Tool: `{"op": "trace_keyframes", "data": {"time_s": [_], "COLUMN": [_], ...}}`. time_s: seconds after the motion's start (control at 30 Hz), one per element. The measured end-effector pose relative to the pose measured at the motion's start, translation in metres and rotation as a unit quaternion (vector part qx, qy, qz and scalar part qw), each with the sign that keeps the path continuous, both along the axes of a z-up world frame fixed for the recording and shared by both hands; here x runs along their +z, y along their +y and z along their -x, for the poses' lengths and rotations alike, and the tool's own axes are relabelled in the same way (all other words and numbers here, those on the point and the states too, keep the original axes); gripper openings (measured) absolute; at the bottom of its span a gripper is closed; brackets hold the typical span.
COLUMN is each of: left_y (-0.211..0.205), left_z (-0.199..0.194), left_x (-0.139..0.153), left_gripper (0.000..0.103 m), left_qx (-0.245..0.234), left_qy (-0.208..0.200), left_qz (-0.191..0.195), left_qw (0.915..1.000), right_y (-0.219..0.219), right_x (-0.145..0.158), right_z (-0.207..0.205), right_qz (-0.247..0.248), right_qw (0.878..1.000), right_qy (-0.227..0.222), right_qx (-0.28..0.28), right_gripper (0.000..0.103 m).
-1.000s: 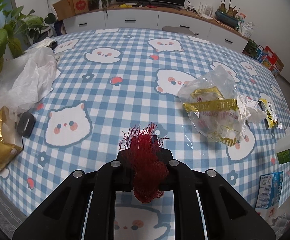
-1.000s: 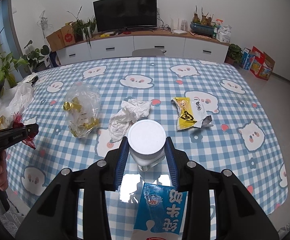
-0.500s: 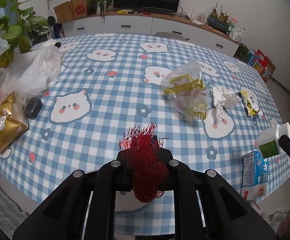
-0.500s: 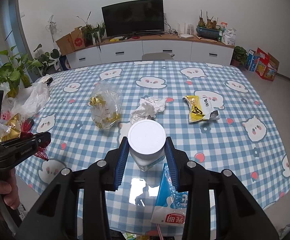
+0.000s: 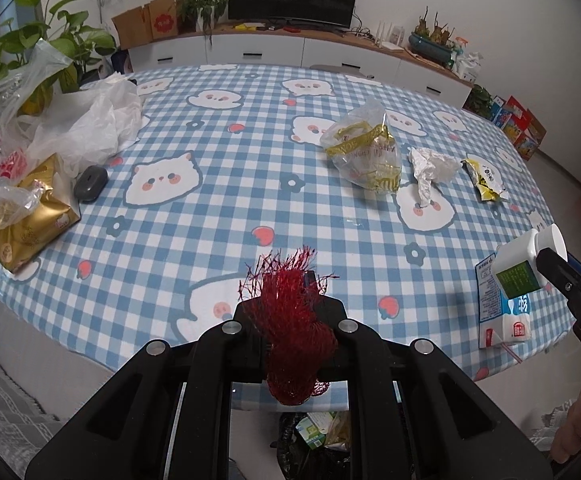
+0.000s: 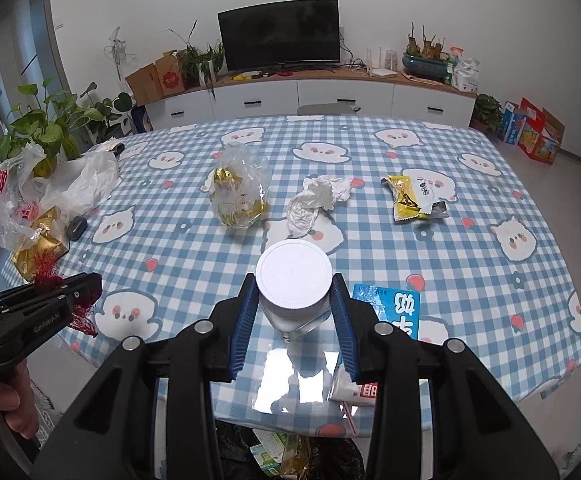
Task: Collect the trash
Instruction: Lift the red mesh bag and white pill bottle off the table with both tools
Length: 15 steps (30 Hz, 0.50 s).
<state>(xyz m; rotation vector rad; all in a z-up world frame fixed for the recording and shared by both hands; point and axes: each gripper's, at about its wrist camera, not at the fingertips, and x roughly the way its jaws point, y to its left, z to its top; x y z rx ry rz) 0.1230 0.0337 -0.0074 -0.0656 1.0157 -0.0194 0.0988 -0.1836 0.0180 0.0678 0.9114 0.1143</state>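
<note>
While pinched, the red mesh net [image 5: 294, 340] sits between the left gripper's [image 5: 288, 312] fingers.

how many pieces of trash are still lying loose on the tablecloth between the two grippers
4: clear bag with gold ribbon mid-table, crumpled white paper beside it, yellow snack wrapper further right, blue milk carton at the near edge. The bags at far left may hide more.

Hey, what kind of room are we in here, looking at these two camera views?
Most likely a home living and dining room: a flat-screen TV on a long white sideboard against the wall, potted houseplants by the window, and a dining table under a blue checked cartoon tablecloth.
</note>
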Motion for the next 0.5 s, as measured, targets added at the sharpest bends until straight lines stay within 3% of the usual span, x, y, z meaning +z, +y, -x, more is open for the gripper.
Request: {"op": "trace_keyframes", "data": {"time_s": [0.5], "left_y": [0.009], "left_z": [0.06], "left_x": [-0.004], "left_gripper": [0.013], "left_qx": [-0.003], "left_qy": [-0.001], "left_qz": [0.0], "left_qw": [1.0], "right_y": [0.014], "right_x": [-0.002], "right_z": [0.053], "right_qz": [0.001], "right_qw": [1.0], "right_qy": [0.003], "right_qx": [0.014], "right_gripper": [0.035]}}
